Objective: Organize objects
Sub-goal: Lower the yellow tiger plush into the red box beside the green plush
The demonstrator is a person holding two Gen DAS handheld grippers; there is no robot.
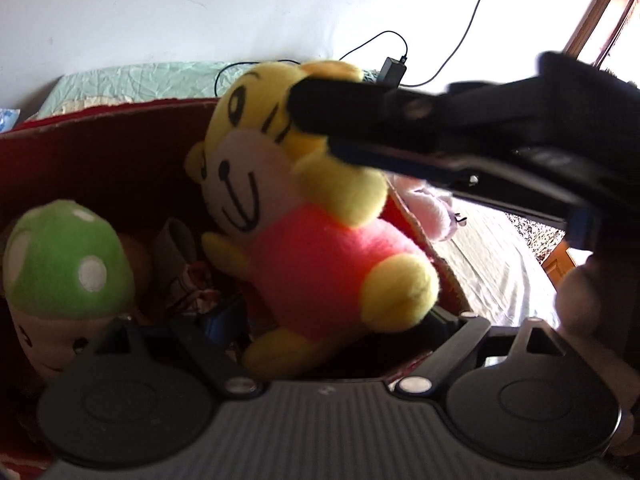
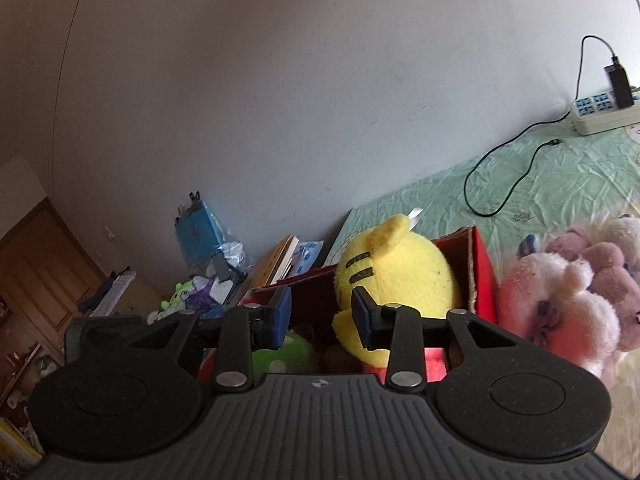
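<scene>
Behind, crumpled green bedsheet [image 2: 560, 184] against white wall [image 2: 280, 100]

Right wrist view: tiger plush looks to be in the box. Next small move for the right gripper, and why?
Probably back the right gripper away from the tiger plush. Nothing is pressed between its pads, and the plush already sits inside the red box beside the green mushroom. The pink plush outside looks like the next pick.

Plain white wall [image 2: 280, 100] behind a bed under a crumpled mint-green sheet [image 2: 560, 184]; power strip [image 2: 600, 114] near the bed's far edge, wooden door [image 2: 44, 276] at left, bright window light [image 1: 624, 28] at right
</scene>
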